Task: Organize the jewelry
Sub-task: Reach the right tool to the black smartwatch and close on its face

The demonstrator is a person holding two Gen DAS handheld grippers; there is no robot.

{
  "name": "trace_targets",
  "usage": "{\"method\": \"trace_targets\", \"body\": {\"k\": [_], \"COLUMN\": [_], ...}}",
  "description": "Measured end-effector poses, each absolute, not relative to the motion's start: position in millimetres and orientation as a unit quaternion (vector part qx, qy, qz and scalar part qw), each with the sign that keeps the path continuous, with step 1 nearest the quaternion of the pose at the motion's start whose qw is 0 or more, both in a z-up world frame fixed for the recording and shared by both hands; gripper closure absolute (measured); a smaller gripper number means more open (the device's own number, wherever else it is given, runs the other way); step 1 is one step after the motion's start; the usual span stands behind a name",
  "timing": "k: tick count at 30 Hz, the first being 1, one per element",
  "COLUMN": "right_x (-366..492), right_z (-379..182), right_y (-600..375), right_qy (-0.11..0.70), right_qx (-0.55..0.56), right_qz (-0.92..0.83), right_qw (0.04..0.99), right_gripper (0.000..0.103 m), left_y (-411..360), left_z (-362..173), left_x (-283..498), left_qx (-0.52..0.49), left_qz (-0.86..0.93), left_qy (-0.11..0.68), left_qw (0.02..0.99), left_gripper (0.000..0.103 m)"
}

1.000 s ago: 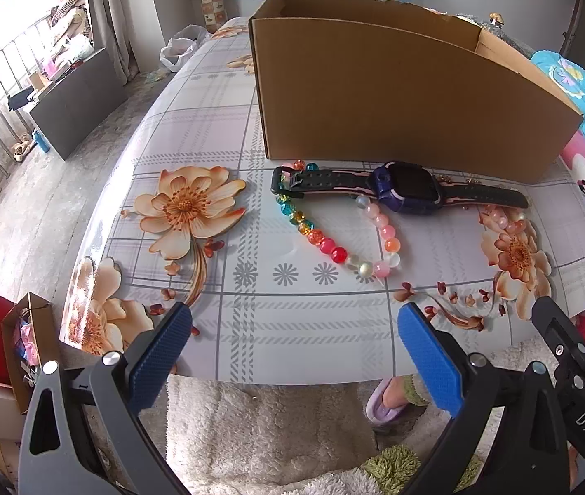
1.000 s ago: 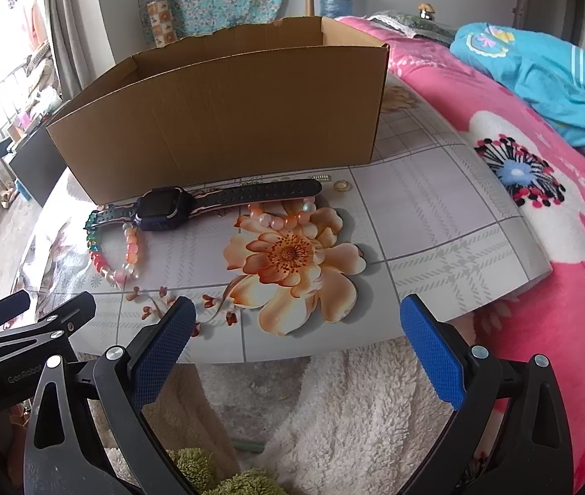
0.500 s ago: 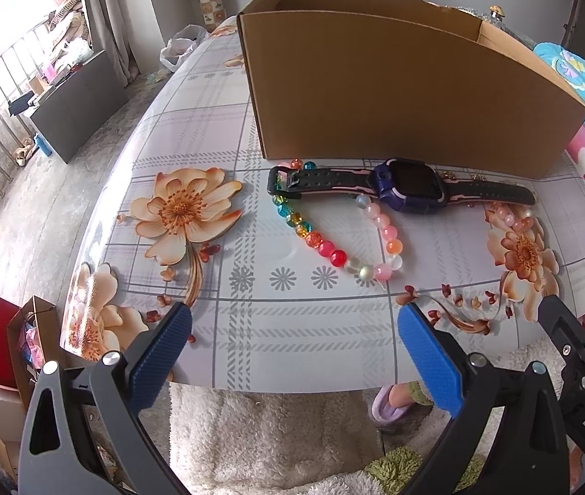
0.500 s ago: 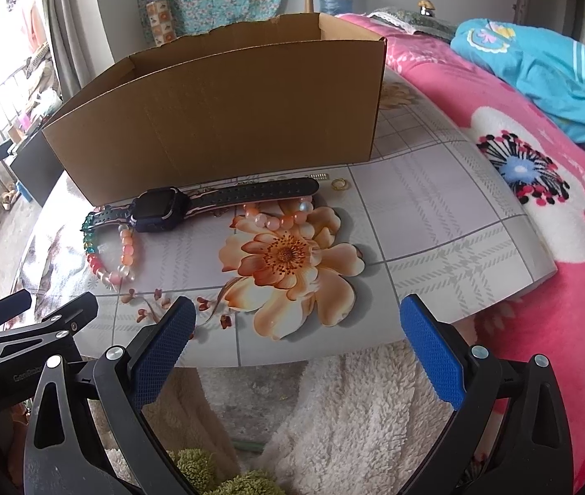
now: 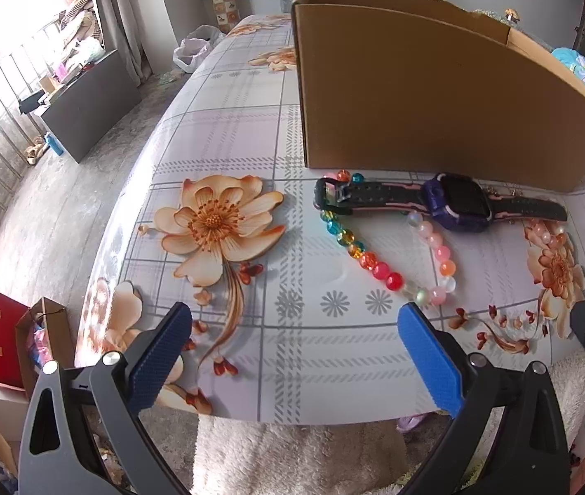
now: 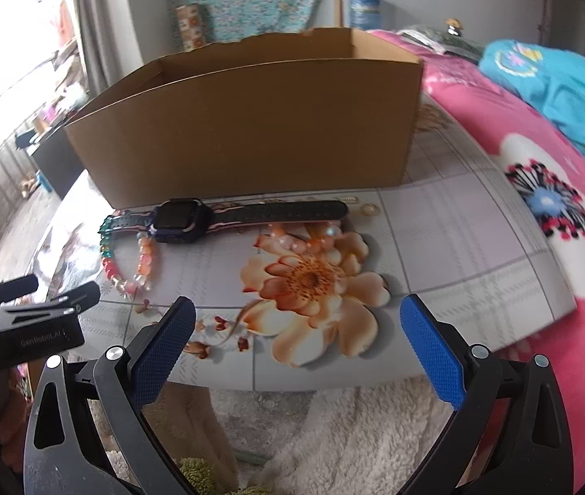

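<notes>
Covering the scene, largest first:
Worktop (image 5: 226, 132): spread with a grey checked cloth printed with orange flowers, all the jewelry lying on it.
Bed (image 6: 560, 288): pink flowered cover, just right of the worktop, a turquoise cloth (image 6: 556, 86) heaped at its far end.
Box (image 5: 436, 95): brown cardboard, open at the top, standing upright at the back of the worktop; inside hidden from both views.
Left tongs (image 5: 292, 346): held over the near edge of the worktop, blue pads spread wide, gripping nothing.
Right tongs (image 6: 298, 330): also at the near edge, to the right of the left pair, pads spread wide, gripping nothing.
Watch (image 5: 457, 202): dark purple case with black and pink strap, laid out flat and straight, close in front of the box wall.
Bead bracelet (image 5: 379, 268): bright mixed colours, looped on the cloth, its far part passing under the watch strap, nearer the left tongs.
Pale bracelet (image 6: 304, 239): pink and white beads, just in front of the strap's right end, lying on a printed flower.
Ring (image 6: 369, 209): small, gold-coloured, just beyond the strap tip, near the box corner.
</notes>
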State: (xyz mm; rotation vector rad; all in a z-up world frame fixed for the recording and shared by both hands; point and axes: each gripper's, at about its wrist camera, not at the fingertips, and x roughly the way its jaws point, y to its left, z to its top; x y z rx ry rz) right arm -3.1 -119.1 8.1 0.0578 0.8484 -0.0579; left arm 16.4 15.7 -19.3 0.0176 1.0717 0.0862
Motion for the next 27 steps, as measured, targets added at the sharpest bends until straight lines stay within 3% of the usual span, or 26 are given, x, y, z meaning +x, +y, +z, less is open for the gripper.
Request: {"method": "trace_targets", "body": {"k": [12,18,25,27], "right_x": [26,52,85,90], "right_z": [17,19,17,13], "right_y": [-104,-79,-46,-39], "right_qy": [0.392,0.389,0.385,0.390], "right_qx": [0.024,-0.023,-0.135,-0.152], "right_qz": [0.033,0.084,0.161,0.175], "right_qw": [0.919,0.917,0.898,0.891], "right_gripper": [0.009,0.027,0.042,0.045], "left_y": [58,61,60,57], "left_z": [2,1,2,1], "left_x": [30,44,43,46], "left_qx": [-0.070,-0.103,-0.150,-0.176], "left_qz": [-0.064,-0.100,-0.178,-0.209], "left_qy": [0.412,0.417,0.391,0.387], "left_qw": [0.906,0.898,0.891,0.881], "left_gripper": [0.005,0.006,0.006,0.011]}}
